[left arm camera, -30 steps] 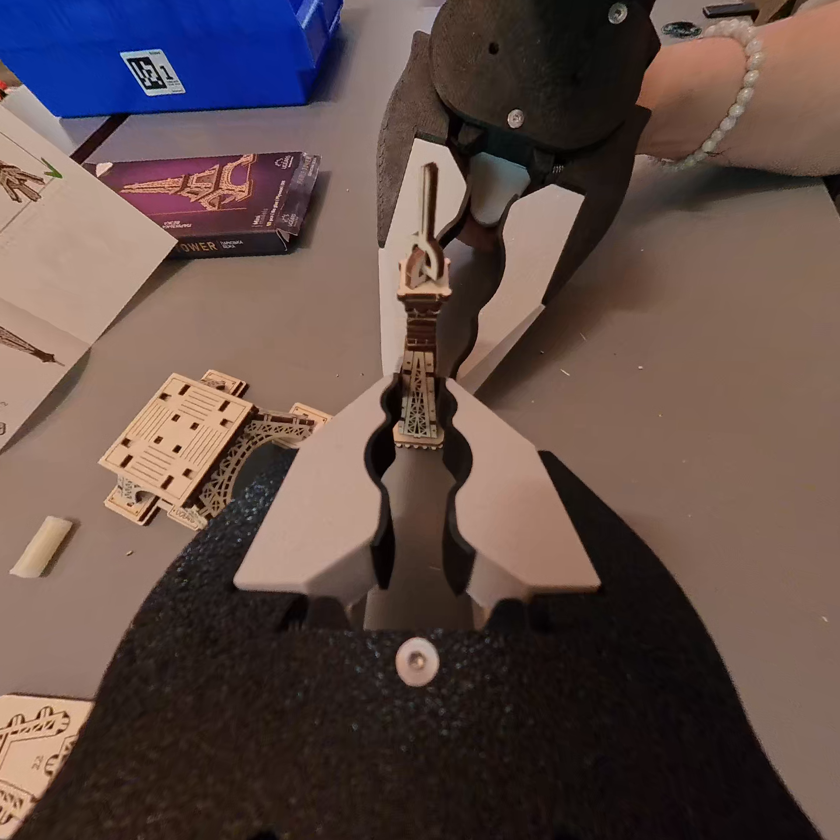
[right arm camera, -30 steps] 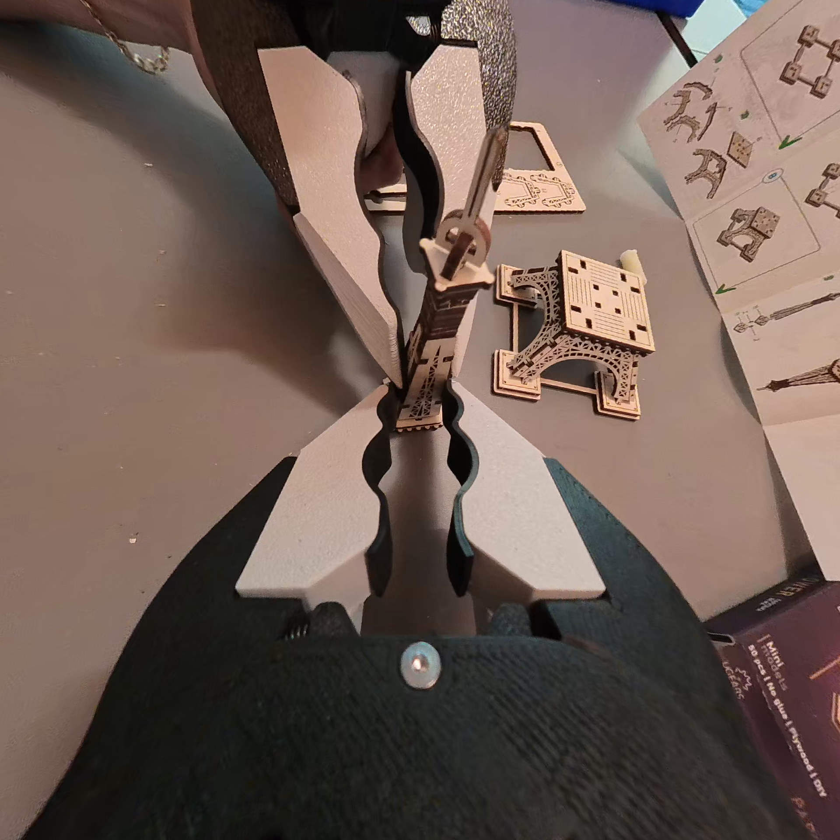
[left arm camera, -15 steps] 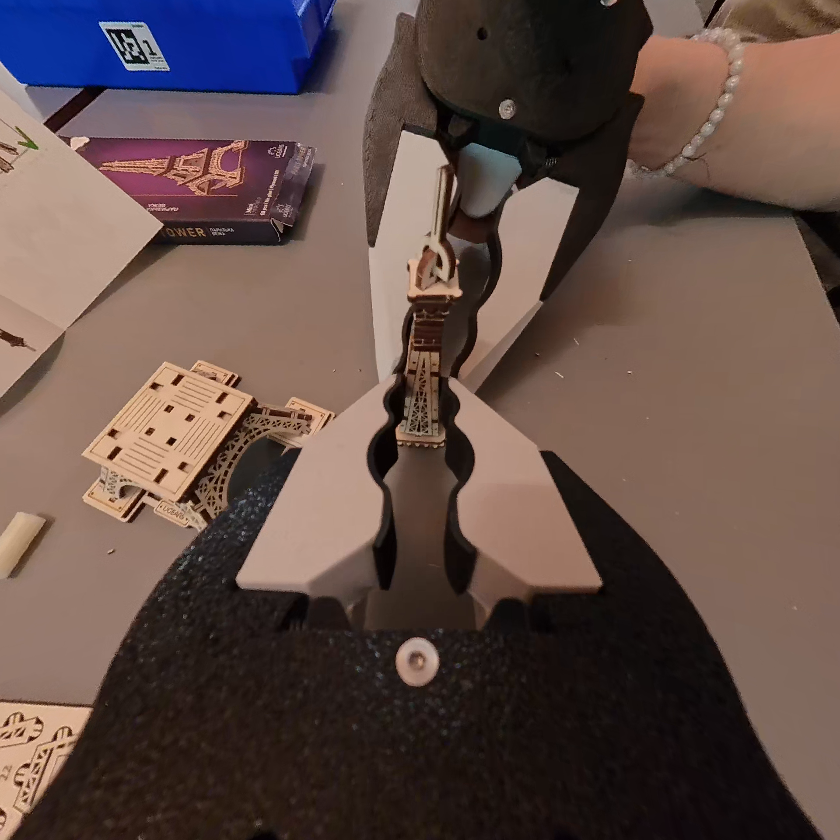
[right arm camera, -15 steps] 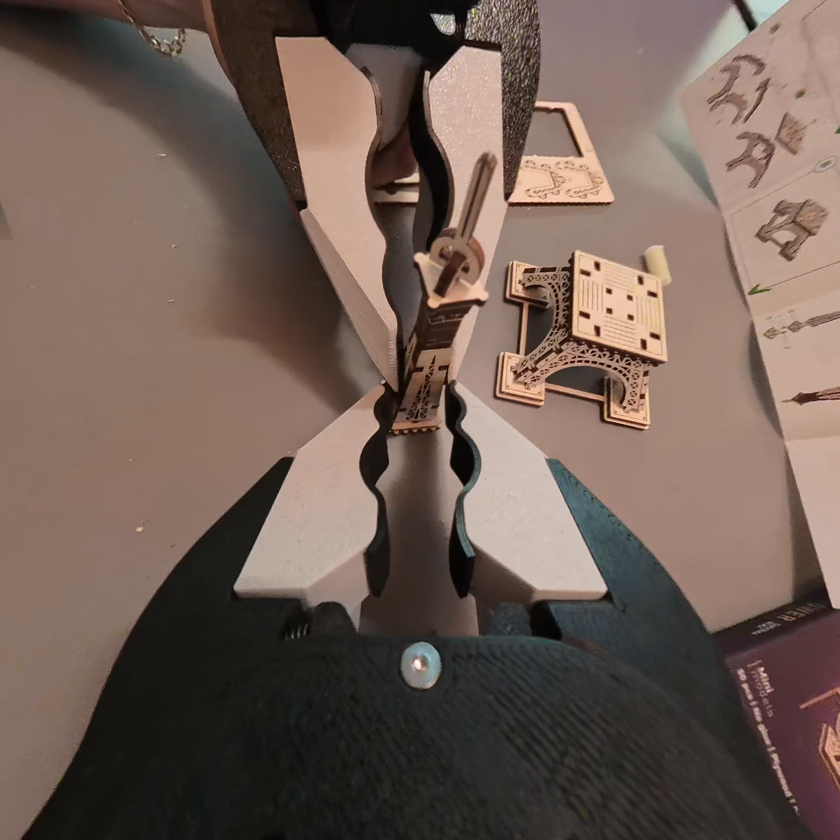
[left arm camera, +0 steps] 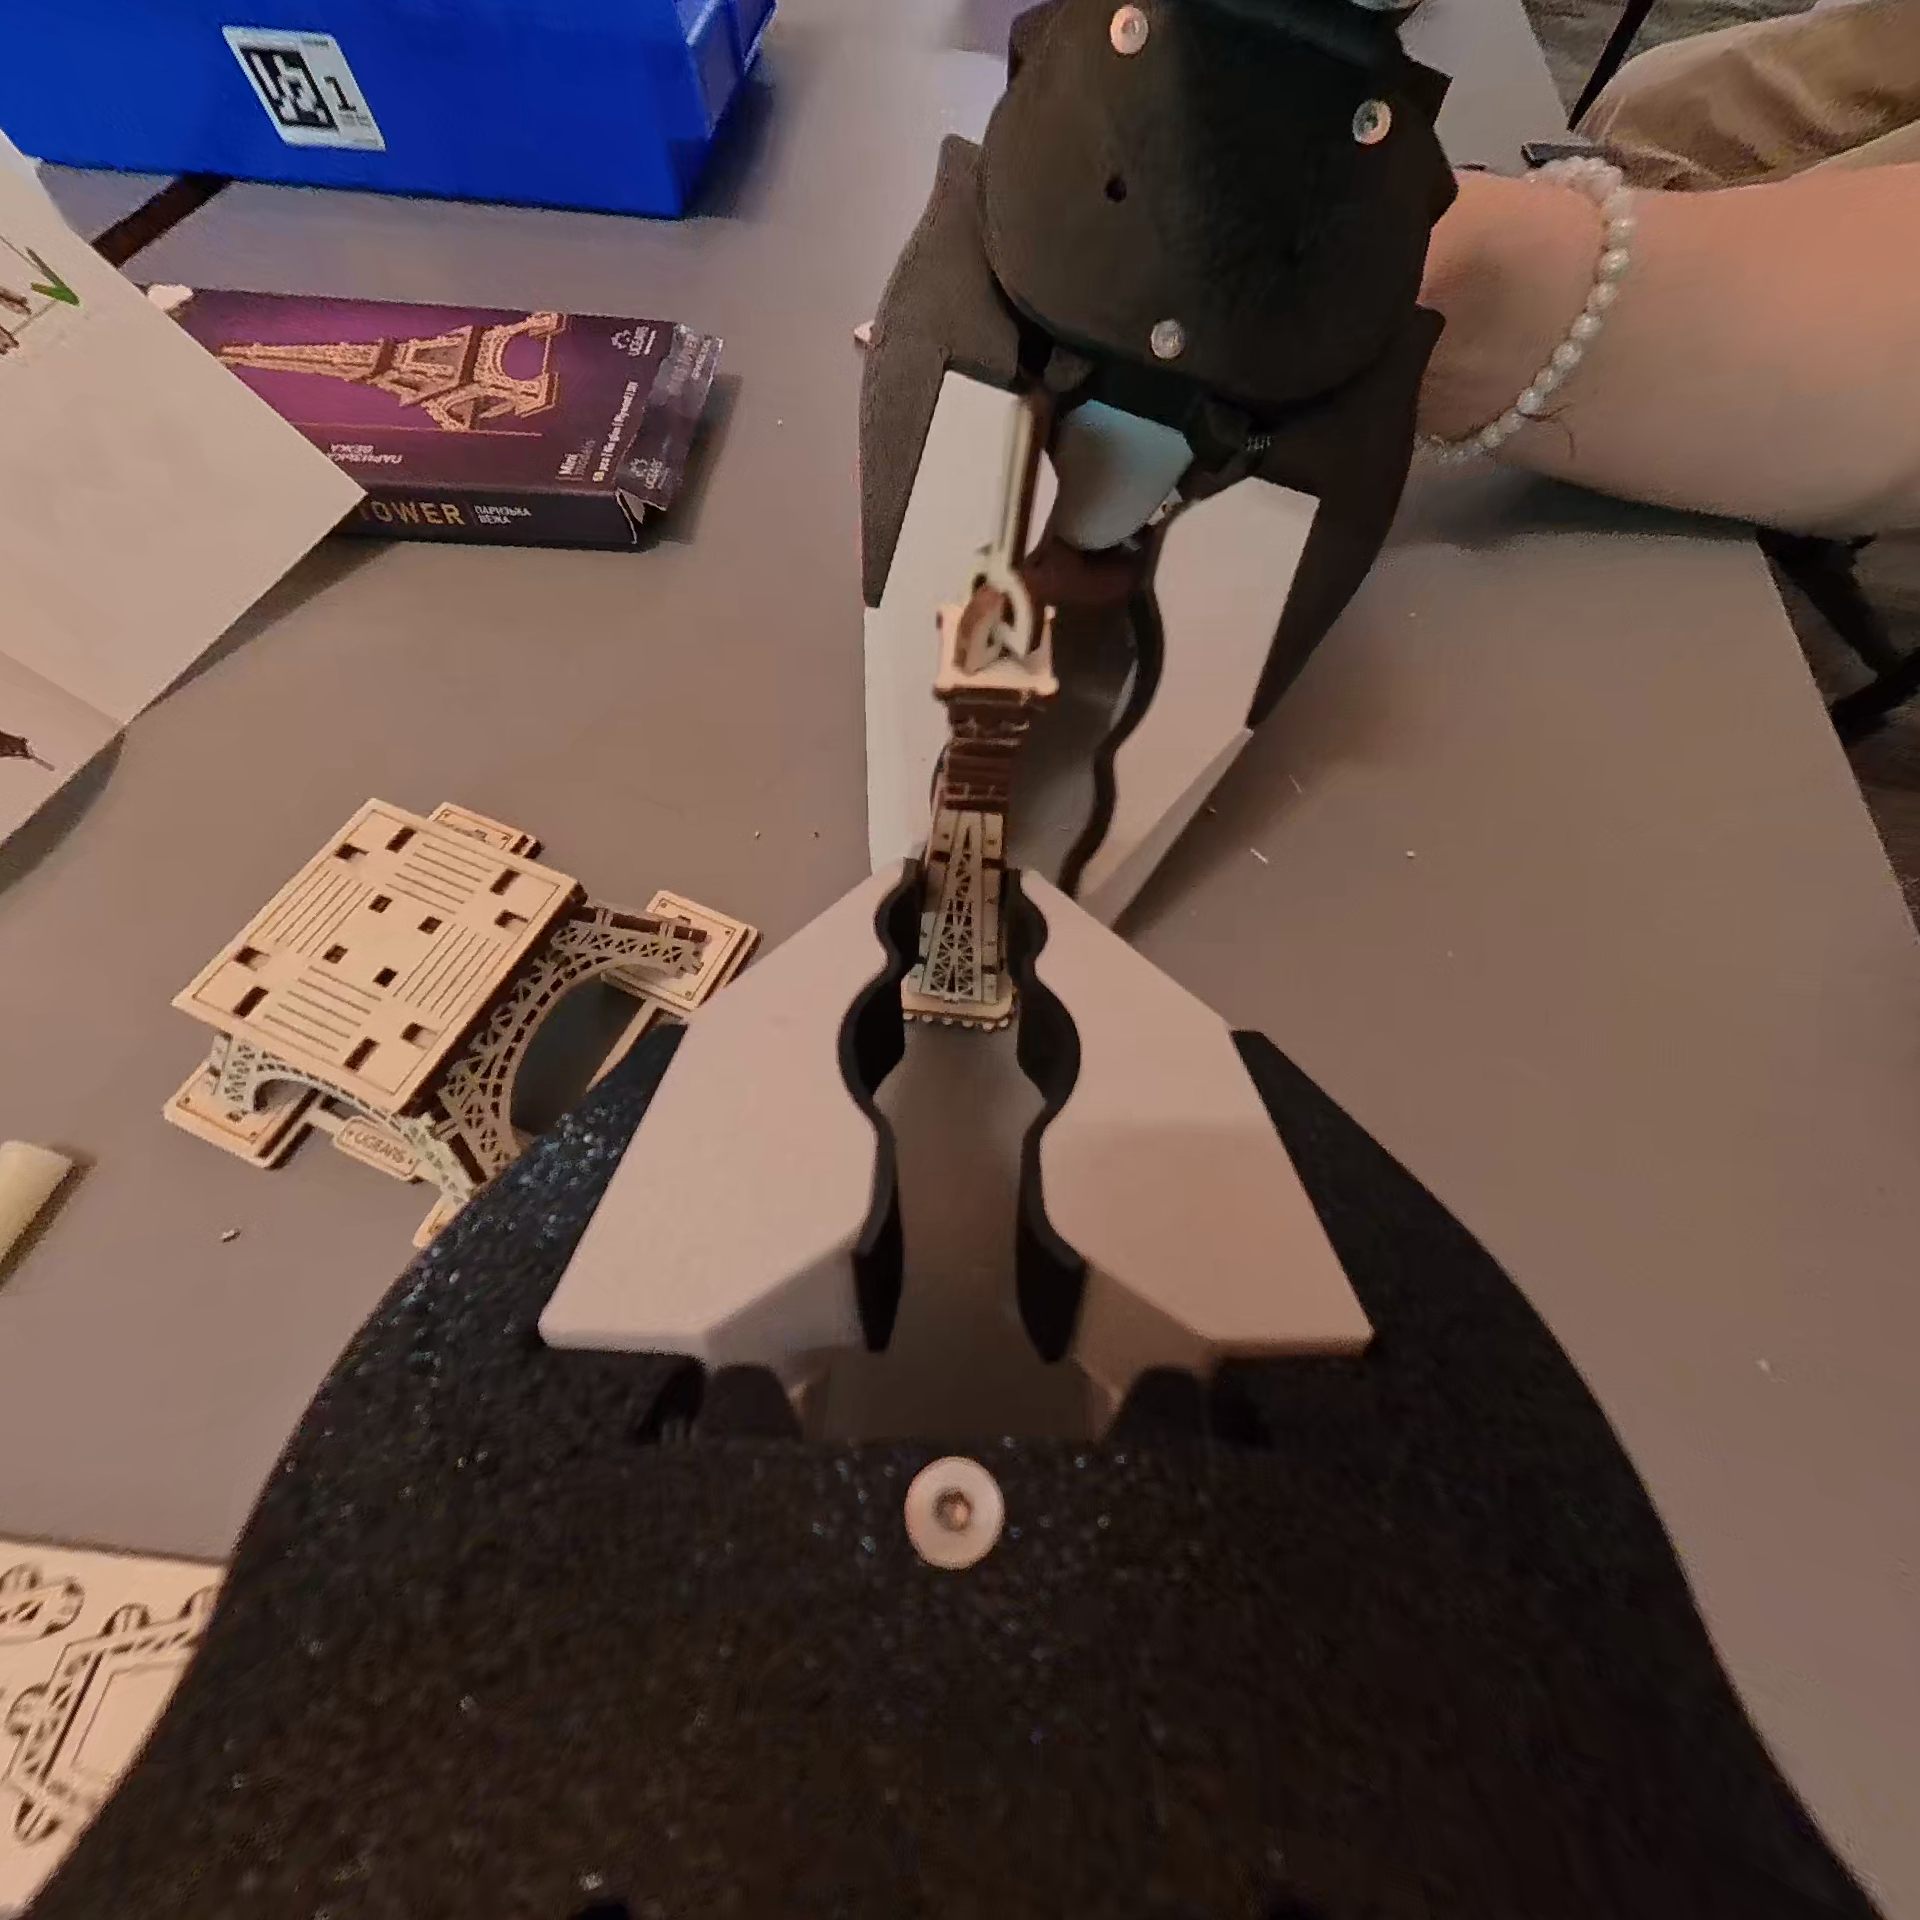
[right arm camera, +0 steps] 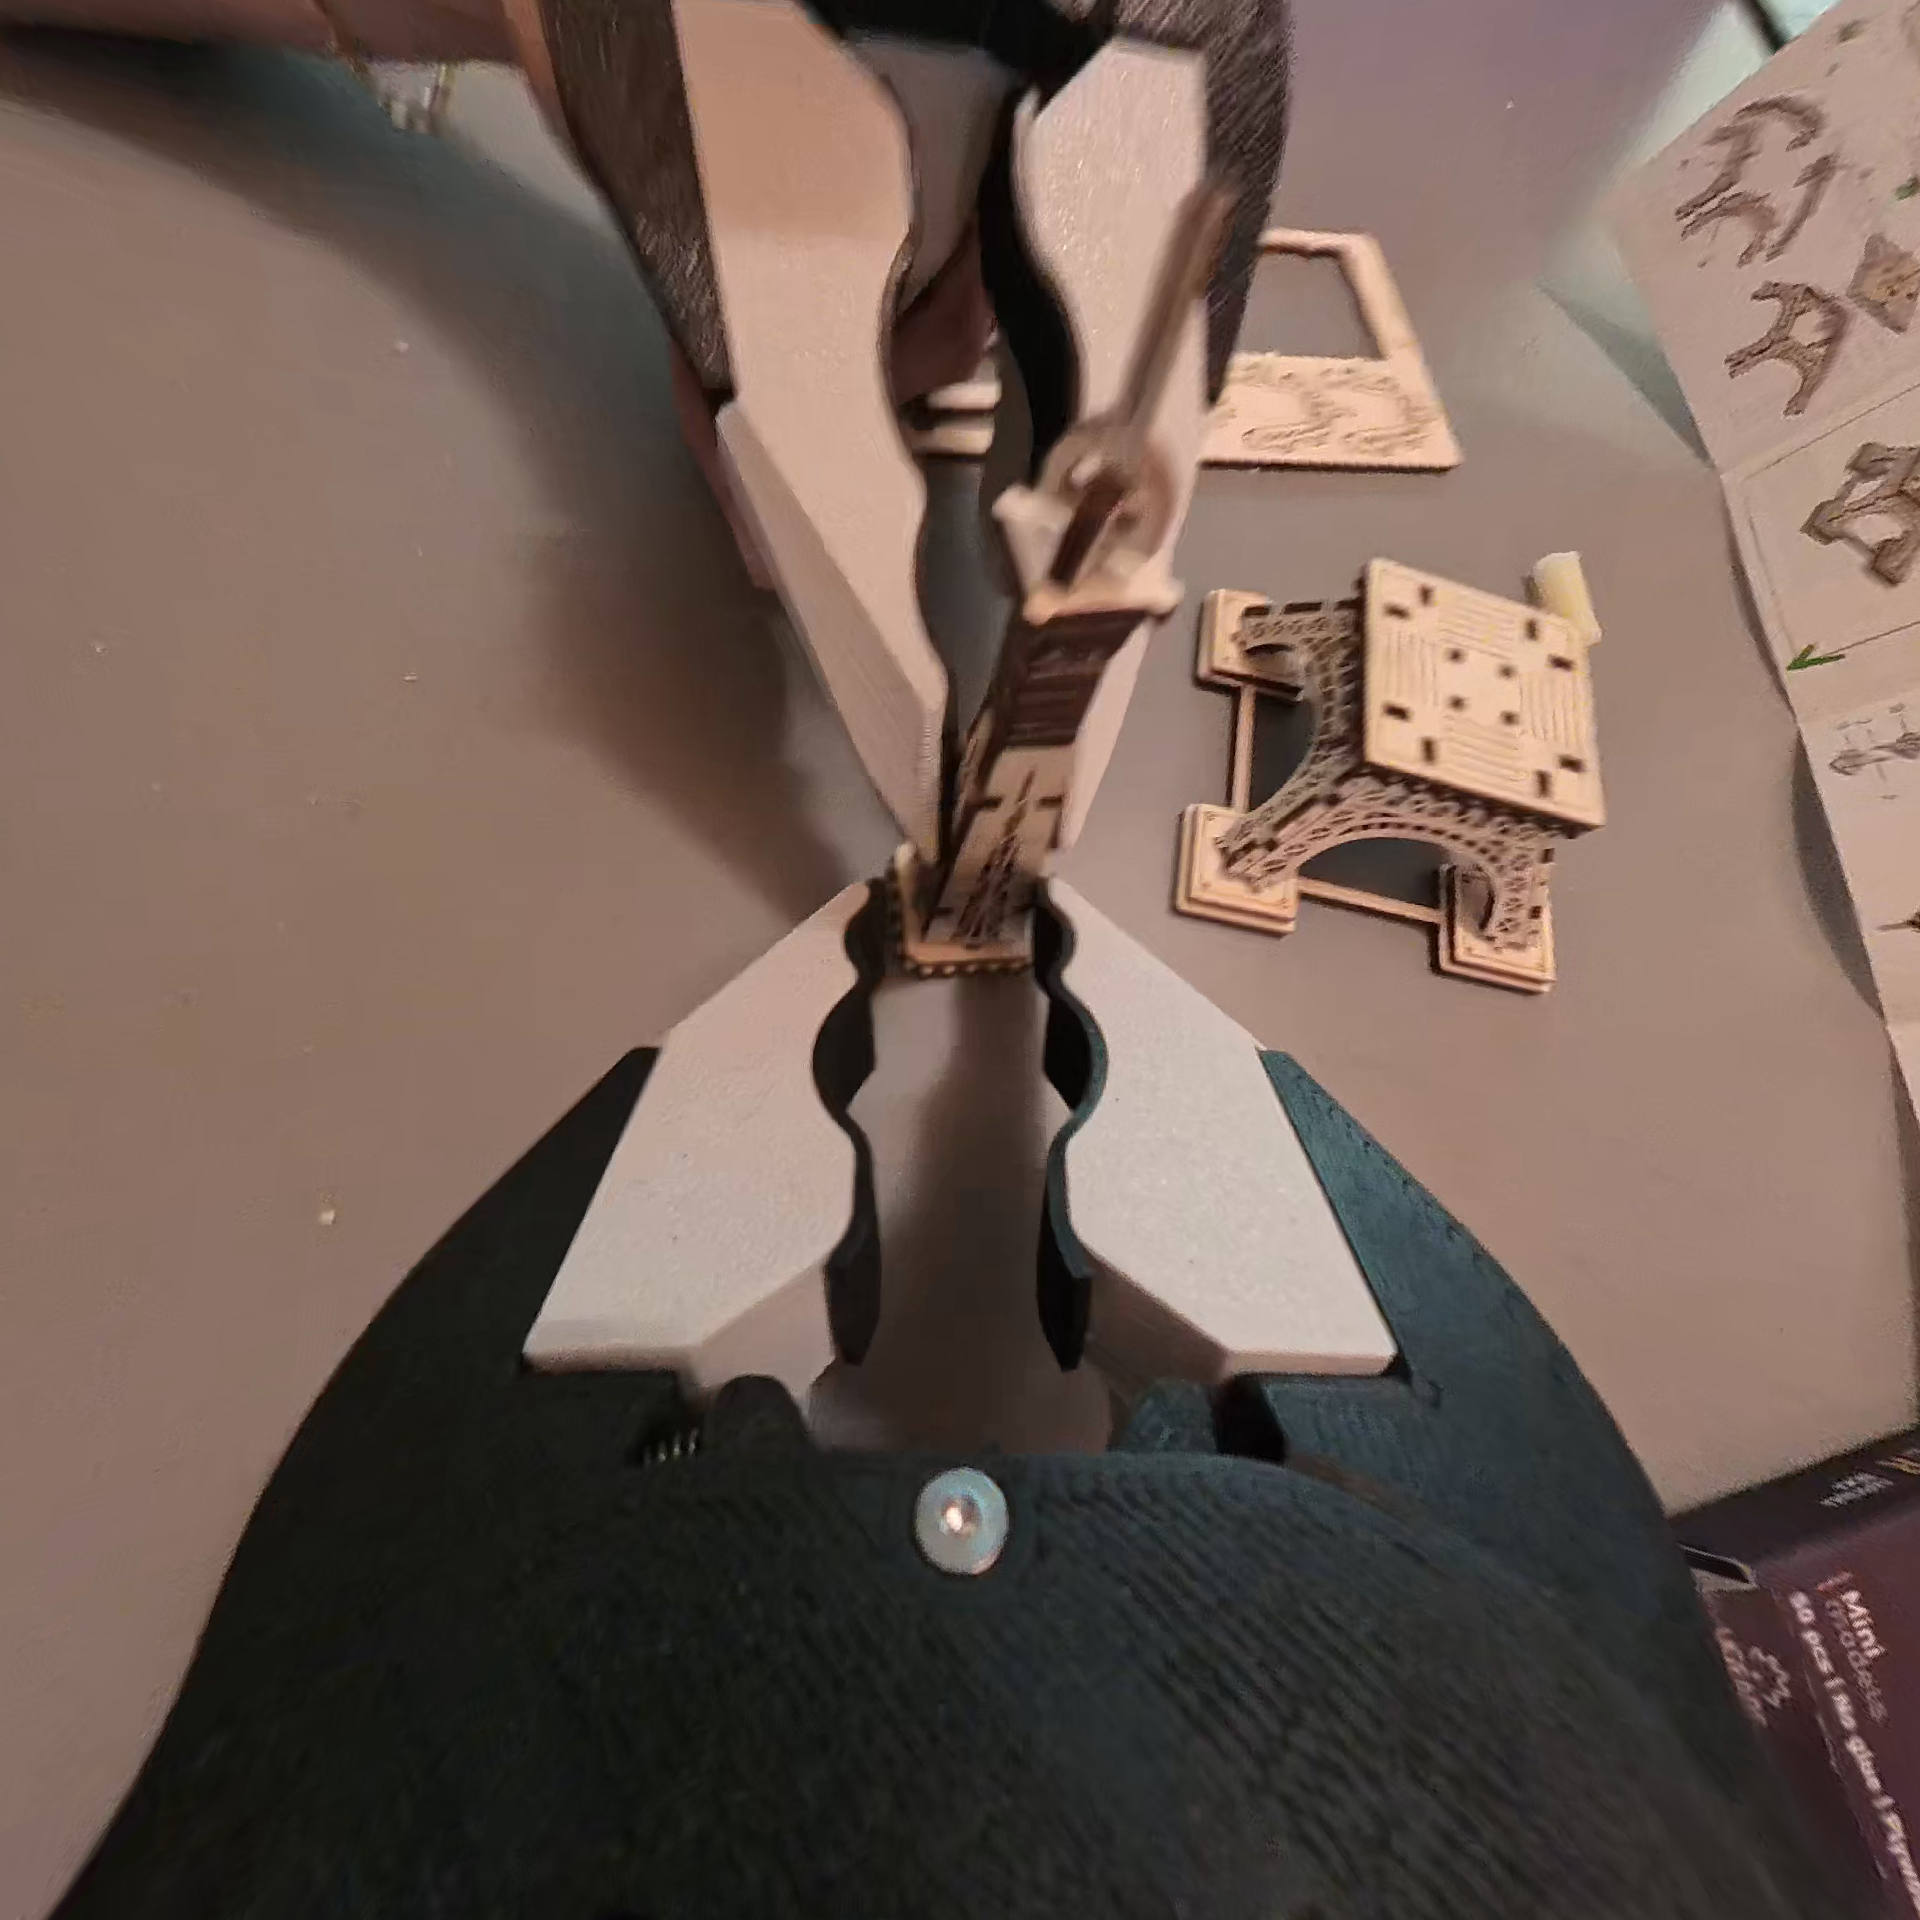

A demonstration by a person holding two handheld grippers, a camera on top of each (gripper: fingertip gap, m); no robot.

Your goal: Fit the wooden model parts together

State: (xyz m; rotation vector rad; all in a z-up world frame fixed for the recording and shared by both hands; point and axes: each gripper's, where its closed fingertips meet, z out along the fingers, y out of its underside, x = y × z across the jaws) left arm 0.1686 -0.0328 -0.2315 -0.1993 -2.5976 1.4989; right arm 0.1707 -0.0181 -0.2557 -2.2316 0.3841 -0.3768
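Note:
The wooden tower's slim upper section (left arm camera: 982, 790) stands upright between my two grippers, which face each other tip to tip. My left gripper (left arm camera: 961, 935) is shut on its lower end. My right gripper (right arm camera: 961, 930) is shut on the same lower end from the opposite side; its fingers (left arm camera: 904, 623) rise behind the piece in the left wrist view. The upper section (right arm camera: 1023, 727) leans right in the blurred right wrist view. The tower's arched base with a flat slotted platform (left arm camera: 384, 966) stands on the grey table beside them, also in the right wrist view (right arm camera: 1455, 727).
A purple kit box (left arm camera: 468, 416) and a blue bin (left arm camera: 468, 94) lie beyond the base. Instruction sheets (left arm camera: 125, 499) (right arm camera: 1787, 364), cut-out wooden part sheets (left arm camera: 73, 1683) (right arm camera: 1330, 405) and a small white stick (left arm camera: 26, 1195) lie around. A forearm with a bead bracelet (left arm camera: 1662, 343) holds the right gripper. Both grippers' tips are close together, under 4 cm apart. The small white stick (left arm camera: 26, 1195) is about equally far from each gripper, around 15 cm.
Both grippers keep their hold on the upper section. It leans further right in the right wrist view, which is now blurred with motion. The arched base sits a little nearer in both views.

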